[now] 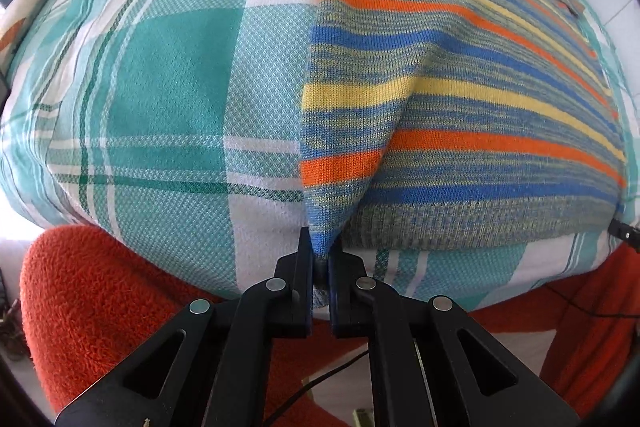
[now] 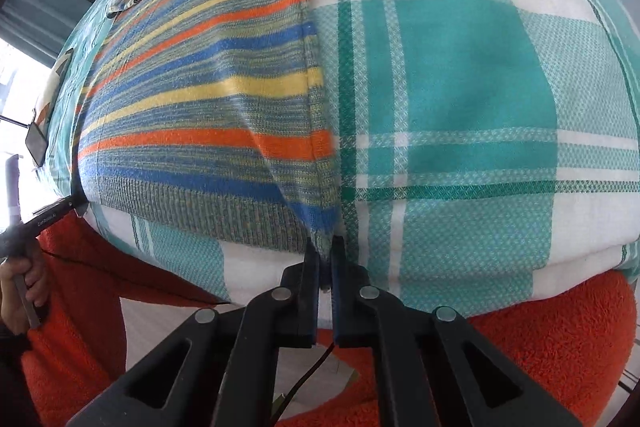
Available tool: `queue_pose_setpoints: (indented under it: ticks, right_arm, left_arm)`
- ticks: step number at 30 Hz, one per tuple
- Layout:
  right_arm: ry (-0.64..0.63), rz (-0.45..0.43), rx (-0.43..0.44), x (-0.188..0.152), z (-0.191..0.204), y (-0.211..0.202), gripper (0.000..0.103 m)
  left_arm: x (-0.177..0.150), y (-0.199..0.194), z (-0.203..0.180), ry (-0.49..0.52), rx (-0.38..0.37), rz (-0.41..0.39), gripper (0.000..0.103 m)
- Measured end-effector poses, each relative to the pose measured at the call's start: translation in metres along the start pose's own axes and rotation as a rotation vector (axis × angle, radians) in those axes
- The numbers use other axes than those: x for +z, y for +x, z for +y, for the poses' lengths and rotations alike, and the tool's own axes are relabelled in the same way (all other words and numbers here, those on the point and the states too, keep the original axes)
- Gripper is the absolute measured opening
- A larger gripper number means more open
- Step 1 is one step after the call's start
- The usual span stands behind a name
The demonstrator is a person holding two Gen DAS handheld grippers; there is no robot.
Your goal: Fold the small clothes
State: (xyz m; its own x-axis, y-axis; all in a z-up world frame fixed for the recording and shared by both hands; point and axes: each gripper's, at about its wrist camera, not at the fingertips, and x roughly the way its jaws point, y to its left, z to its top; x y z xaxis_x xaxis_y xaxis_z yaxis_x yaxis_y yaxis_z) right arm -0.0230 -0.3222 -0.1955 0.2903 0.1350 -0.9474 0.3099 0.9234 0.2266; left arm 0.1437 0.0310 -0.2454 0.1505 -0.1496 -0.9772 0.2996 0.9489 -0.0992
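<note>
Both jaws clamped on near hem corners of striped orange-blue-yellow knit sweater (image 1: pixel 460 87); left gripper (image 1: pixel 321 263), right gripper (image 2: pixel 326 263). Garment runs lengthwise away from you across teal plaid bed cover (image 1: pixel 168 87); fold toward far end.

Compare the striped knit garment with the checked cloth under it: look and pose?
The striped knit garment has narrow orange, blue and yellow bands; the checked cloth has broad teal and white checks. The garment is pinched up into ridges at both near corners by the left gripper and right gripper; the cloth lies flat. Both are spread out.
</note>
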Motion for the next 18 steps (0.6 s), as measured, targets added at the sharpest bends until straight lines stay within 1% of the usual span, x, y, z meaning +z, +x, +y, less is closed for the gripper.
queue_pose_setpoints:
  ticks: [5,6,7,8,9,10,11,12,13,14,15,16,17,18]
  right_arm:
    - [-0.013,-0.001,-0.013,-0.001,-0.002,-0.005,0.005]
    - [-0.008,-0.004,-0.008,-0.002,-0.005,-0.009,0.005]
    - [0.002,-0.008,-0.001,-0.003,-0.006,-0.010,0.005]
    - [0.012,-0.009,0.005,-0.004,-0.008,-0.012,0.006]
    - [0.020,-0.002,0.006,-0.006,-0.010,-0.013,0.010]
    - [0.025,0.009,-0.002,-0.008,-0.010,-0.014,0.011]
    - [0.025,0.020,-0.012,-0.011,-0.011,-0.016,0.013]
    - [0.020,0.029,-0.023,-0.014,-0.012,-0.019,0.019]
    - [0.012,0.031,-0.035,-0.017,-0.013,-0.024,0.023]
    - [0.000,0.026,-0.051,-0.019,-0.015,-0.031,0.030]
    - [-0.013,0.016,-0.073,-0.022,-0.016,-0.040,0.035]
    - [-0.026,0.001,-0.109,-0.023,-0.019,-0.049,0.036]
    - [-0.035,-0.024,-0.164,-0.023,-0.023,-0.061,0.036]
    - [-0.038,-0.052,-0.219,-0.022,-0.027,-0.072,0.036]
  left_arm:
    - [-0.002,0.000,0.007,-0.012,-0.015,0.003,0.005]
    - [-0.003,-0.001,0.008,-0.012,-0.011,0.004,0.007]
    - [-0.004,-0.001,0.008,-0.012,0.002,0.008,0.012]
    - [-0.006,-0.005,0.004,-0.015,0.014,0.020,0.014]
    - [-0.009,-0.006,0.005,-0.024,0.025,0.037,0.021]
    - [-0.021,-0.007,0.005,-0.034,0.039,0.056,0.032]
    - [-0.028,-0.009,0.009,-0.043,0.044,0.069,0.037]
    - [-0.031,-0.015,0.012,-0.053,0.043,0.076,0.043]
    - [-0.034,-0.023,0.016,-0.063,0.039,0.074,0.047]
    - [-0.038,-0.032,0.020,-0.073,0.036,0.065,0.049]
    - [-0.041,-0.044,0.026,-0.086,0.041,0.048,0.052]
    - [-0.043,-0.058,0.031,-0.100,0.054,0.018,0.053]
    - [-0.043,-0.073,0.036,-0.109,0.073,-0.020,0.054]
    - [-0.040,-0.087,0.040,-0.112,0.093,-0.063,0.059]
